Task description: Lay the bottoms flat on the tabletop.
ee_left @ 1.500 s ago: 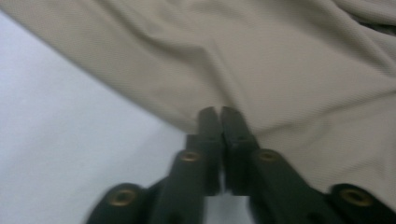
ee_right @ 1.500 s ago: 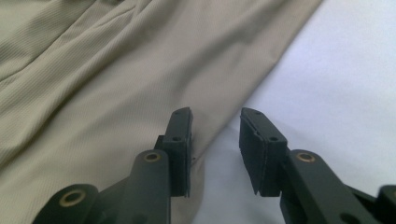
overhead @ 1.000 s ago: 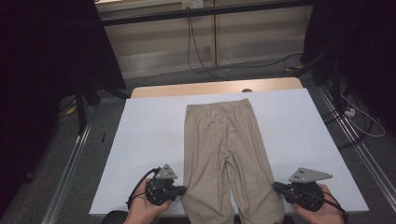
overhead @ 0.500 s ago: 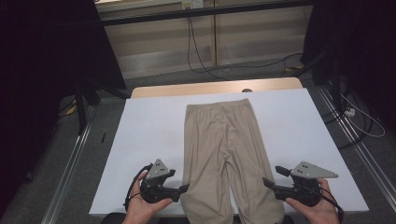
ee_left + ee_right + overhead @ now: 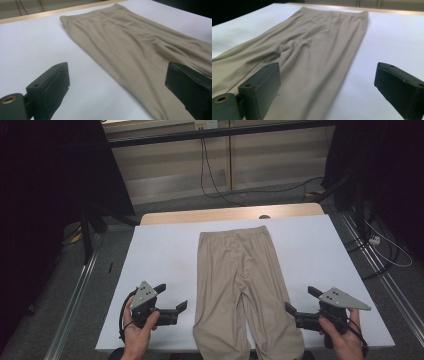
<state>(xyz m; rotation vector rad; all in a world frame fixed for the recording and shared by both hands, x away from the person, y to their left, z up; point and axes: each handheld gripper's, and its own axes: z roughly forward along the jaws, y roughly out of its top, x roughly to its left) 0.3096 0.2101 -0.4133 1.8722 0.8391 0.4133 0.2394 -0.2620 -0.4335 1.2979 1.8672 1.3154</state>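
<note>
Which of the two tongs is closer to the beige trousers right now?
The right tongs, though narrowly. Open, they sit at the outer edge of the beige trousers, by the right leg. The left tongs, also open, sit beside the left leg with a strip of white table between.

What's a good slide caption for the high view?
Tan trousers lie flat on a white table, an open tool at each leg: left tool, right tool.

Beige trousers (image 5: pixel 242 285) lie flat on a white table (image 5: pixel 160 255), cables (image 5: pixel 220 180) behind.
</note>
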